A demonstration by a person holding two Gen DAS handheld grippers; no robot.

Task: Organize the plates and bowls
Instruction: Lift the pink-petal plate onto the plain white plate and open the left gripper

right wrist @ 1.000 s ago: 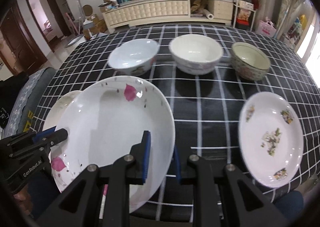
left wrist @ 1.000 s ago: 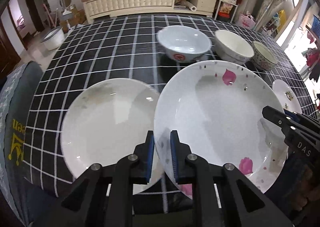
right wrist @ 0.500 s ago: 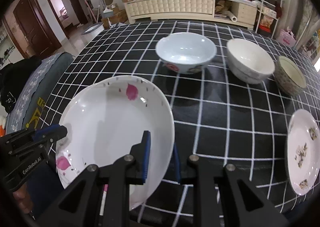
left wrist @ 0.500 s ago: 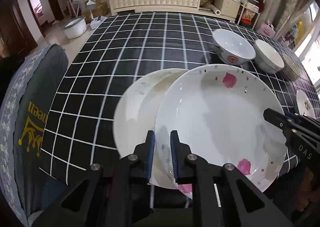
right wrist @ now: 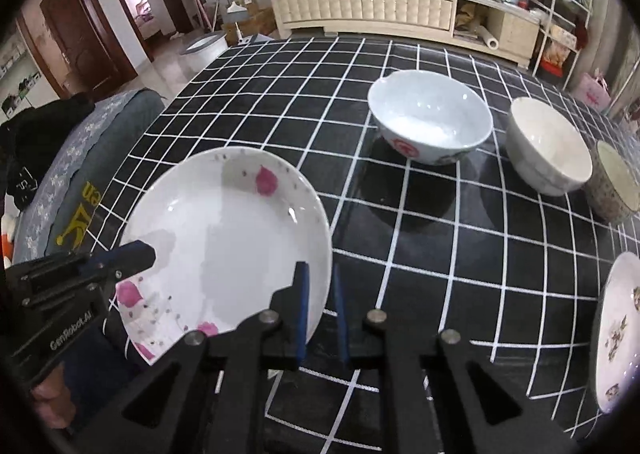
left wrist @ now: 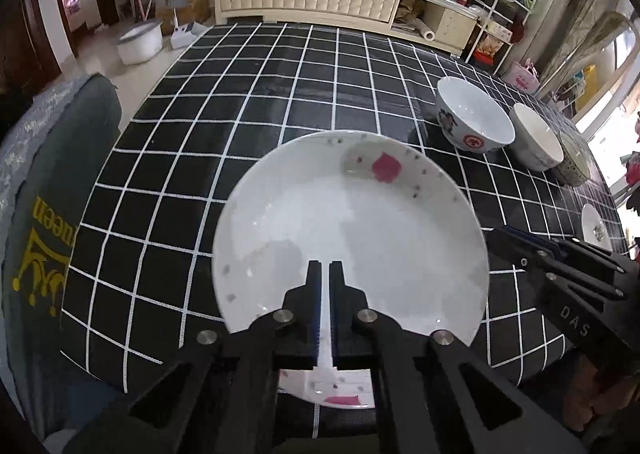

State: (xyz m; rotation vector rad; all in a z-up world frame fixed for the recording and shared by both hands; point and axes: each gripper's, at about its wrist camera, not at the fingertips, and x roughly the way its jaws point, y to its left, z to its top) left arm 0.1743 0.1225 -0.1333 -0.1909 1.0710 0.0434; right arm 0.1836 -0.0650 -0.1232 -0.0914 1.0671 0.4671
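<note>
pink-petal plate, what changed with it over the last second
The white pink-petal plate, gripped at its rim by the left tongs and right tongs, was carried left until it covers the plain white plate, now hidden beneath it. Both tongs' jaws have just closed further on its rim. The three bowls and the small floral plate stayed put on the black checked tablecloth.

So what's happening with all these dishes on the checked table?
A person is tidying dishes with two hand-held tongs. Both the left tongs and right tongs grip the pink-flowered plate by its near rim. Three bowls, the nearest white with a red mark, and a small flowered plate wait on the table.
</note>
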